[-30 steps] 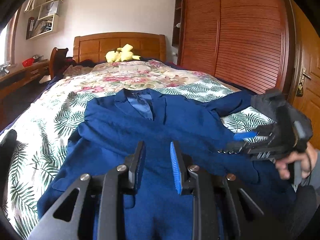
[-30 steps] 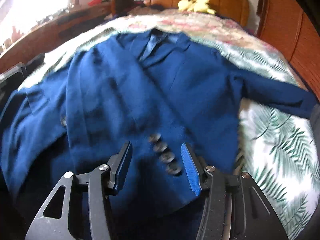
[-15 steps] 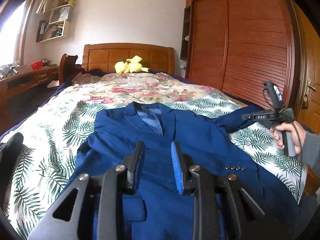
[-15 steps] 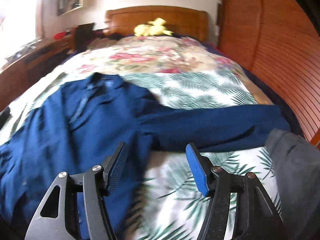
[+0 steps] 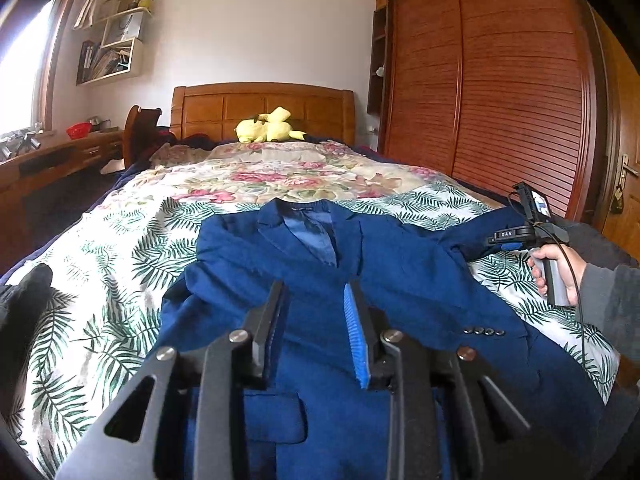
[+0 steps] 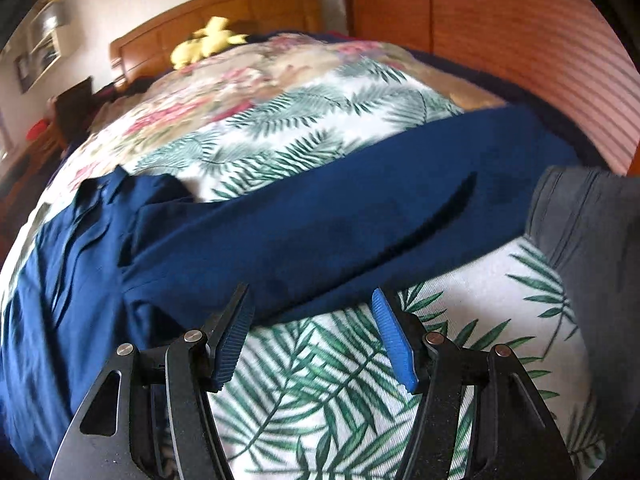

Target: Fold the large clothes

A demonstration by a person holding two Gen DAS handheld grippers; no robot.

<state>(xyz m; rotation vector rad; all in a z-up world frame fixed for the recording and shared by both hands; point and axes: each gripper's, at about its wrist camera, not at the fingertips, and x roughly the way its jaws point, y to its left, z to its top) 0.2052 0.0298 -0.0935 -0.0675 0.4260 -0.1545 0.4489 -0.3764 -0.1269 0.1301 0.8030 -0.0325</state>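
A dark blue suit jacket (image 5: pixel 360 280) lies face up on the bed, collar toward the headboard. My left gripper (image 5: pixel 314 290) hovers over its lower front, jaws a narrow gap apart with nothing between them. The jacket's right sleeve (image 6: pixel 340 216) stretches out across the leaf-print bedspread (image 6: pixel 320 380). My right gripper (image 6: pixel 310 294) is open and empty over the bedspread, just short of the sleeve's near edge. In the left wrist view a hand holds this right gripper (image 5: pixel 498 240) at the right side of the bed, beside the sleeve.
A yellow plush toy (image 5: pixel 268 130) sits by the wooden headboard (image 5: pixel 264 100). A slatted wooden wardrobe (image 5: pixel 500 100) lines the right wall, and a desk (image 5: pixel 52 160) stands on the left. A grey garment (image 6: pixel 580 240) lies at the sleeve's end; a dark one (image 5: pixel 24 300) at the bed's left edge.
The right gripper swung from above the jacket's front buttons out to the right, over the outstretched sleeve, rolling and opening a little wider. The left gripper barely moved.
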